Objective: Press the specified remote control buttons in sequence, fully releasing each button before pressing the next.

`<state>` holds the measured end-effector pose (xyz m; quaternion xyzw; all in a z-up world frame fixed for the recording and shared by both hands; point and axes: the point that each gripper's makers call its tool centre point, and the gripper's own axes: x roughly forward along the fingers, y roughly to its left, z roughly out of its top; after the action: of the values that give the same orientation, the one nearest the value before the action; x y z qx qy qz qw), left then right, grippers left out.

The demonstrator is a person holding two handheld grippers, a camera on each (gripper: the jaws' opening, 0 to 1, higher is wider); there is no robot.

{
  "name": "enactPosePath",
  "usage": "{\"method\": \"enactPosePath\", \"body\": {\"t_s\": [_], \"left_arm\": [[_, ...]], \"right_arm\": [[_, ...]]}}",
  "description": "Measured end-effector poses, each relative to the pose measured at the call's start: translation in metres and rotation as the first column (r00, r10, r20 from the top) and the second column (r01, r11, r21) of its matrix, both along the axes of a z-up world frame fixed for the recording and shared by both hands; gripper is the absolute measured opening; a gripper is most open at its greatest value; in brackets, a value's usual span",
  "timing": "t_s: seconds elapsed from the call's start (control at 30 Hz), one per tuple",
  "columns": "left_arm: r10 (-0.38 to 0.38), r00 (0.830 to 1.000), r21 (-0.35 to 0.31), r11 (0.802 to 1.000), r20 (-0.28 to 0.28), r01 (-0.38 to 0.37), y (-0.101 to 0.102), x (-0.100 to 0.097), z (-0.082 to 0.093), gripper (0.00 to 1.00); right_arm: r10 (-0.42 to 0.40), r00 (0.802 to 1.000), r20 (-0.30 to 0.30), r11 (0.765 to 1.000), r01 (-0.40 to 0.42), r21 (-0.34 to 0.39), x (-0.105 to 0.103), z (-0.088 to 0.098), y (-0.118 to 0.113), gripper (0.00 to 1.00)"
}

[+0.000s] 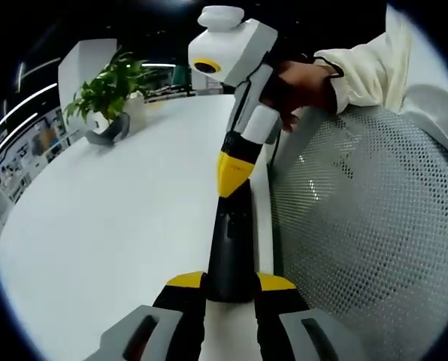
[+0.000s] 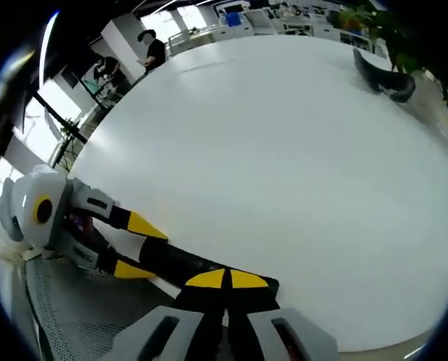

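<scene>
Black remote (image 1: 231, 248) clamped by left hand-held gripper (image 1: 231, 289); white table (image 1: 119, 226); potted plant (image 1: 107, 94).

My left gripper (image 1: 230, 289) clamps a dark remote (image 1: 231, 252) between its jaws. My right gripper (image 1: 231, 174), held in my hand (image 1: 303, 86), has its tips together, touching the remote's far end.

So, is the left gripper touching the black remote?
Touching. In the left gripper view, the black remote sits between the jaws of the left gripper, and both yellow jaw tips press against its sides.
</scene>
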<state>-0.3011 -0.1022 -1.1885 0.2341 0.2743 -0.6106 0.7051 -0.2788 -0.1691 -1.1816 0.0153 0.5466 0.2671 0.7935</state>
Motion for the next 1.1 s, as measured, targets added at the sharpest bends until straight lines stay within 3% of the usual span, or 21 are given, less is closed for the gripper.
{"method": "enactPosePath", "body": {"t_s": [0.1,0.17,0.2,0.7,0.93,1.1], "left_arm": [[0.000,1.000,-0.001,1.000,0.001,0.000,0.0002,-0.0002,-0.0003,0.24],[-0.001,1.000,0.000,1.000,0.002,0.001,0.0001,-0.0004,-0.0003,0.24],[0.000,1.000,0.000,1.000,0.003,0.000,0.0002,-0.0002,-0.0003,0.24],[0.003,1.000,-0.006,1.000,0.000,-0.003,-0.0005,-0.0001,-0.0008,0.24],[0.002,1.000,-0.010,1.000,0.001,-0.002,-0.0015,0.0003,-0.0015,0.24],[0.000,1.000,-0.014,1.000,0.002,0.000,-0.0019,0.0005,-0.0014,0.24]], "right_arm": [[0.013,1.000,0.017,1.000,-0.013,-0.002,0.0012,0.0006,0.0014,0.00],[0.012,1.000,-0.005,1.000,-0.012,-0.002,-0.0019,-0.0030,0.0025,0.00],[0.018,1.000,0.023,1.000,-0.018,0.000,0.0013,-0.0007,0.0028,0.00],[0.117,0.990,0.082,0.991,-0.111,-0.076,-0.0002,-0.0025,0.0044,0.00],[0.105,0.991,0.080,0.993,-0.100,-0.067,0.0007,-0.0025,0.0034,0.00],[0.044,0.998,0.039,0.999,-0.043,-0.015,0.0015,-0.0011,0.0012,0.00]]}}
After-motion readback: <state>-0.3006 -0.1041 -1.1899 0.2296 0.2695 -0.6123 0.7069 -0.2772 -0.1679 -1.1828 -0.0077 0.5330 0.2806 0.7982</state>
